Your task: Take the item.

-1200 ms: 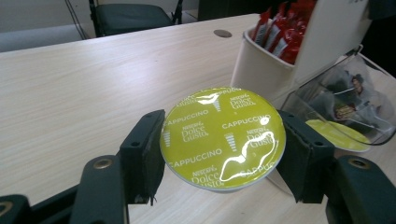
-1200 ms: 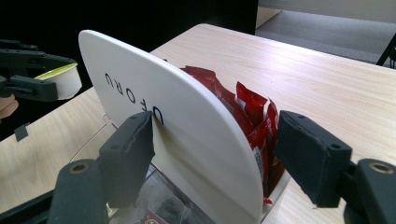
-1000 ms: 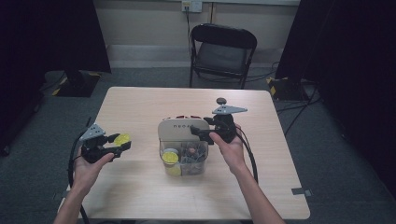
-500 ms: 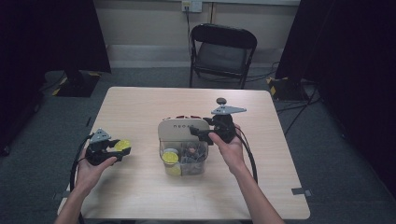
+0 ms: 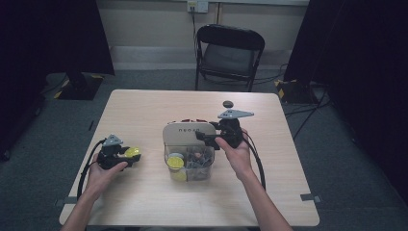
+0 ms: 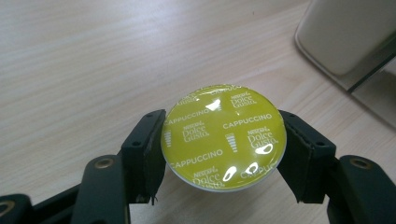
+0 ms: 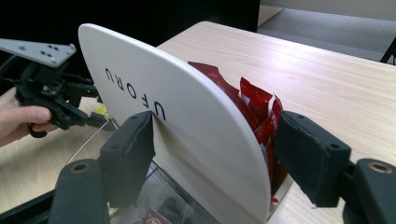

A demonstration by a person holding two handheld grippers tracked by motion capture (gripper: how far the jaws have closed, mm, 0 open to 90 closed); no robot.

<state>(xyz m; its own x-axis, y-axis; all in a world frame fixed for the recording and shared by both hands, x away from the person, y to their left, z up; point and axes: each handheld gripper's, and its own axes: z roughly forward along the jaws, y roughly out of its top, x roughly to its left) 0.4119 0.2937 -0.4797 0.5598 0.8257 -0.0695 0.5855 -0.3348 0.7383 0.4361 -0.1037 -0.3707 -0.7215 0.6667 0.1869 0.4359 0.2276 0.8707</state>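
The jaws of the left gripper (image 6: 224, 154) are clamped on the rim of a round yellow-green foil-topped coffee capsule (image 6: 224, 137), one pad on either side, its printed lid facing up and its body just above the pale wooden counter (image 5: 144, 202). In the high view that gripper (image 5: 126, 156) sits near the counter's left edge, with the capsule (image 5: 133, 152) at its tip pointing toward the clear plastic storage box (image 5: 188, 163) in the middle. The box lies well apart from the capsule, across bare wood, so nothing blocks a straight path to it. The right gripper (image 7: 215, 154) has its jaws partly open around the box's raised cream oval lid (image 7: 187, 121); the left pad touches the lid's face, while the right pad seems to stand clear of it, beside red sachets (image 7: 254, 105). More yellow capsules (image 5: 175, 162) already lie inside the box. A black folding chair (image 5: 230, 53) stands beyond the far edge.
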